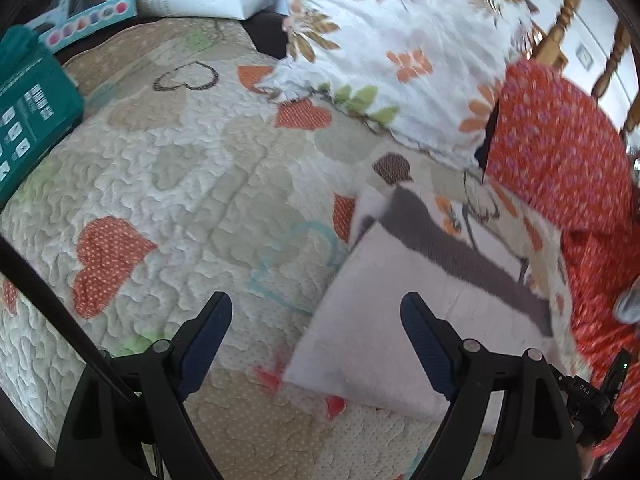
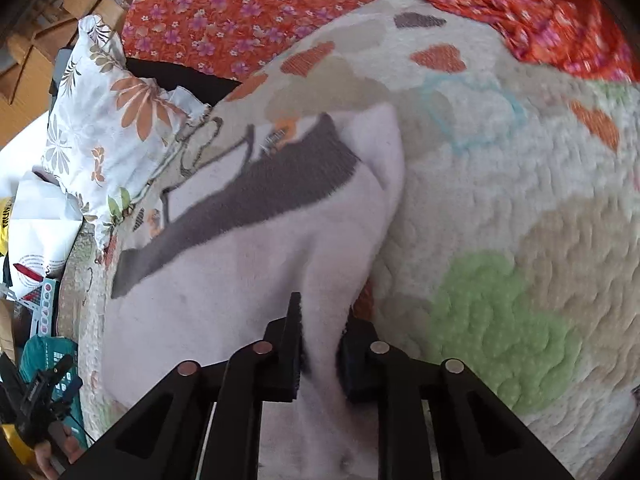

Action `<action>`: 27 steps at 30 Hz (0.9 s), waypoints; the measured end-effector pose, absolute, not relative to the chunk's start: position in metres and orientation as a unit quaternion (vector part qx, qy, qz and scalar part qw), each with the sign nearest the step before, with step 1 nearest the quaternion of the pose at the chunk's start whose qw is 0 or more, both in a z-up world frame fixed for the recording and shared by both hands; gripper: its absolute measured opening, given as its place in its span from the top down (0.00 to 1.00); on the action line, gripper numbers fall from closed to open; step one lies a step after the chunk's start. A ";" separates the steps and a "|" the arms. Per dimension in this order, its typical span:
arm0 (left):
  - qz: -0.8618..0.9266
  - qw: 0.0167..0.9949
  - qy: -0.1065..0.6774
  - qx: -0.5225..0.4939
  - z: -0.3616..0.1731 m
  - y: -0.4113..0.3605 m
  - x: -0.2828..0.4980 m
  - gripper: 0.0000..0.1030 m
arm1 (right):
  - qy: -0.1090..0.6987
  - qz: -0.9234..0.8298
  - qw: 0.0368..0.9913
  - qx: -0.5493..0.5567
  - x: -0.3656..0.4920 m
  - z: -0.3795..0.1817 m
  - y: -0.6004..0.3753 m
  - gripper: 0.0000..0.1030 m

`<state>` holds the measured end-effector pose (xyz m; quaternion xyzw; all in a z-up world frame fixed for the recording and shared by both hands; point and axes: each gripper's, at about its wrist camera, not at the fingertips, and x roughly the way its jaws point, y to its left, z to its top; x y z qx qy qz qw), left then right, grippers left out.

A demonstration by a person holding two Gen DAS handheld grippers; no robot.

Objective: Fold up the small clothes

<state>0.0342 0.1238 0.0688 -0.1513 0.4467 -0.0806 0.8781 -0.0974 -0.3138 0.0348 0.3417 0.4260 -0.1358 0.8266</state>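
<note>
Right tongs [image 2: 320, 344]: clamped on an edge fold of the pale pink fleece garment with a grey band [image 2: 240, 240].
Left tongs [image 1: 316, 332]: wide apart, empty.
Garment: on the quilted heart-patterned bedspread [image 1: 180, 168], right of left tongs; band axis apparently diagonal.

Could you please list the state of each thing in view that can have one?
Left hand-held gripper: open, empty, over the quilt.
Right hand-held gripper: shut on the white garment's edge.
White garment: lying partly folded on the quilt, grey band showing.
Red floral cloth: spread loosely, unfolded.
Floral pillow: lying on the bed.
</note>
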 end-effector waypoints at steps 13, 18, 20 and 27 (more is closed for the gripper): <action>-0.002 0.876 0.398 -0.271 0.090 0.220 0.042 0.17 | 0.460 0.014 0.858 0.227 0.045 0.091 -0.152 0.88; -0.002 0.863 0.412 -0.291 0.083 0.233 0.045 0.17 | 0.533 0.053 0.828 0.165 0.099 0.046 -0.074 0.82; -0.002 0.861 0.415 -0.293 0.083 0.235 0.046 0.17 | 0.531 0.067 0.830 0.157 0.100 0.040 -0.061 0.76; 0.010 0.858 0.406 -0.313 0.086 0.246 0.046 0.17 | 0.500 0.175 0.833 0.162 0.090 0.068 -0.029 0.65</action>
